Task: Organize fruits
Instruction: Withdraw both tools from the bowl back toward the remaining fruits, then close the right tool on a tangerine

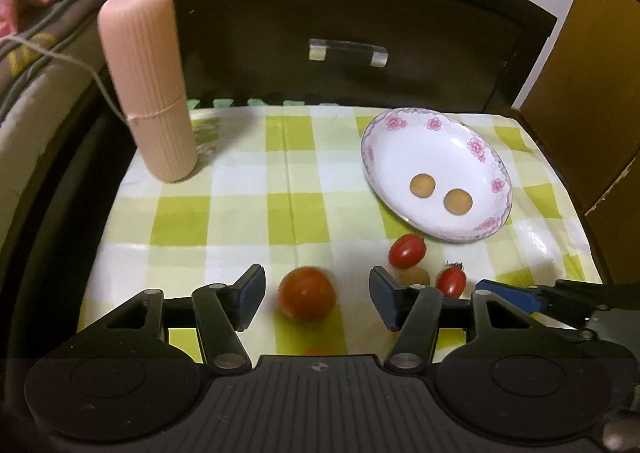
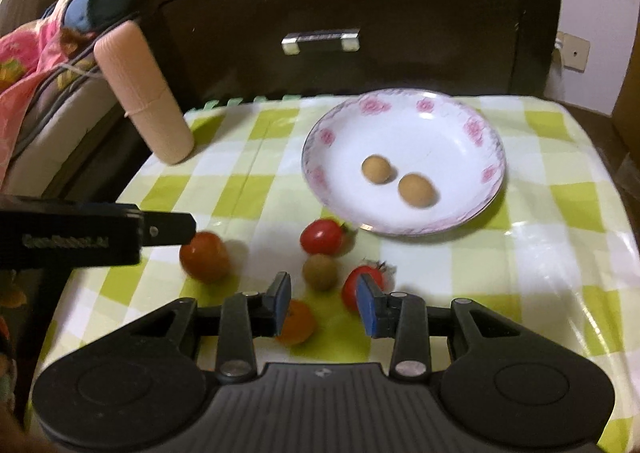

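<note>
Fruits scattered on a green-and-white checked cloth point(image 1: 240, 213), all placed here relative to the floral plate point(image 1: 400, 133).

- Two tan round fruits point(image 2: 376, 169) point(image 2: 416, 190) inside the plate, side by side, near its middle.
- Cherry tomato point(image 2: 322, 236) on the cloth, just off the plate's near-left rim.
- Brownish round fruit point(image 2: 320, 272) nearer than that tomato, close beside it.
- Second cherry tomato point(image 2: 352, 287), green stem attached, below the plate's near rim, partly hidden behind a right-gripper finger.
- Larger red tomato point(image 1: 307, 293) well to the near-left of the plate, blurred in the left wrist view.
- Small orange fruit point(image 2: 298, 321) farthest from the plate on the near side, partly hidden by a right-gripper finger.
- Tall pink ribbed container point(image 1: 146, 85) upright, far left of the plate, at the cloth's back corner.

Left gripper point(image 1: 316, 299): jaws spread wide, larger red tomato between the fingers, touching neither.
Right gripper point(image 2: 324, 305): jaws parted, holding nothing; brownish round fruit just ahead of the gap, toward the plate.

Dark wooden drawer front point(image 1: 340, 13) with a metal handle behind the plate.
</note>
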